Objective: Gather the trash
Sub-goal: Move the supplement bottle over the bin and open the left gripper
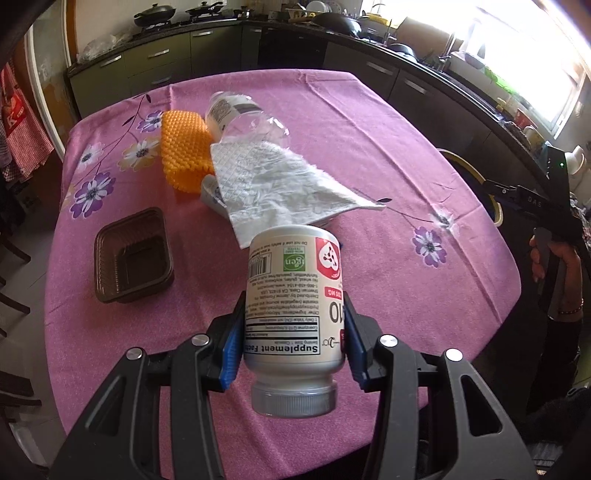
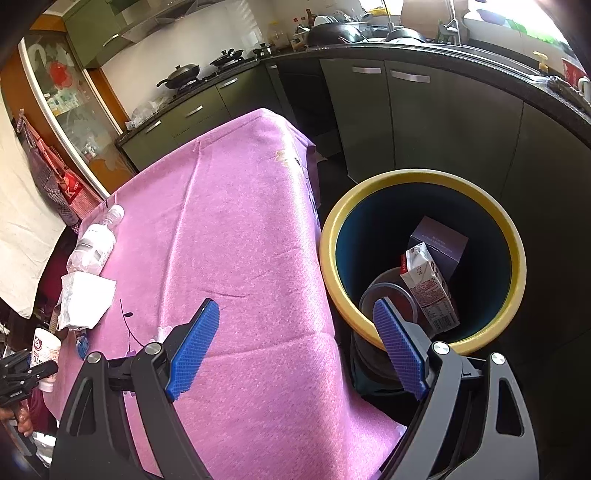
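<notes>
The left gripper (image 1: 293,332) clamps a white plastic supplement bottle (image 1: 293,295), cap down, at lower centre above the pink-clothed worktop (image 1: 369,147). Still uncollected: a white paper napkin (image 1: 284,184), clear plastic bottle (image 1: 245,112), orange bumpy container (image 1: 184,147) and brown plastic tray (image 1: 133,254). Only the right view shows the empty, spread right gripper (image 2: 295,343) and the yellow-rimmed bin (image 2: 517,258), lower right, holding cartons.

pink floral tablecloth (image 1: 369,147) | woks on stove (image 1: 153,16) | dark green cabinets (image 2: 424,122)
</notes>
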Tool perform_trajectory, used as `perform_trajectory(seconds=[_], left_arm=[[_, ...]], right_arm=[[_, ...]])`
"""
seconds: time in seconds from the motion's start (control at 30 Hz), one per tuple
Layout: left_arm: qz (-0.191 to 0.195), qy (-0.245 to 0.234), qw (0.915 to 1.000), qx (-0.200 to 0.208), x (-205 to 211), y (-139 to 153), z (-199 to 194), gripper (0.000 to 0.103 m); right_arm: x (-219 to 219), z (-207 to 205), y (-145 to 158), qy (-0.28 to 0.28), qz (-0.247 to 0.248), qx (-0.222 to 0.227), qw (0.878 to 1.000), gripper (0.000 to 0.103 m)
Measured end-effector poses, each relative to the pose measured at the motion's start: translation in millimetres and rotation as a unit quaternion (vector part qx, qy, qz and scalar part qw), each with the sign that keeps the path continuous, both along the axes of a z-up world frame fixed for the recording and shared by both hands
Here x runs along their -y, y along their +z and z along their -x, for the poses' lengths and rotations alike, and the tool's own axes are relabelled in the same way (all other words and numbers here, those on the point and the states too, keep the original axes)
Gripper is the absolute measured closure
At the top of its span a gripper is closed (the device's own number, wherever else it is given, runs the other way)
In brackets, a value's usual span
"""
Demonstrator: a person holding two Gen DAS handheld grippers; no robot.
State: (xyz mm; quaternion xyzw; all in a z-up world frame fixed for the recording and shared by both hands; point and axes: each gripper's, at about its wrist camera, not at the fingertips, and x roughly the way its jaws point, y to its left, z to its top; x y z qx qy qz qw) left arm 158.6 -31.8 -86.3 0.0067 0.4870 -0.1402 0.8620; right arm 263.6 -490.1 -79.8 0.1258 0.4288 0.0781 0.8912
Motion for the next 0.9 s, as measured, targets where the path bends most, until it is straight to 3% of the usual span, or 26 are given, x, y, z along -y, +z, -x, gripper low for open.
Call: perform_trajectory(seconds=[0.23,0.37,0.5,0.7,0.9], left_arm=[[0.009,-0.103,0.9938,0.041,65.9,37.1,-13.5,0.058],[0.008,-0.176,0.9822,0.064,129.1,54.9,-33.6,0.058],[0.017,-0.244,0.9679,0.059,201.2,62.8,-63.8,0.058],[0.016,-0.303,0.9517,0.046,307.0,53.2,-112.7,0.058],[-0.01,-0.298,0.9542,0.018,387.4,15.4,-163.6,0.058]], right_arm=[[34.2,25.9,23.3,-0.056,-0.005,0.044,0.997,0.018],[66.2,47.4,32.7,-0.099,0.003,0.06,0.993,0.018],[100.9,68.2,31.0,-0.134,-0.004,0.062,0.989,0.018],[142.7,97.2,14.5,-0.174,-0.027,0.055,0.983,0.018],[168.3,111.6,-5.2,-0.198,-0.049,0.037,0.978,0.018]])
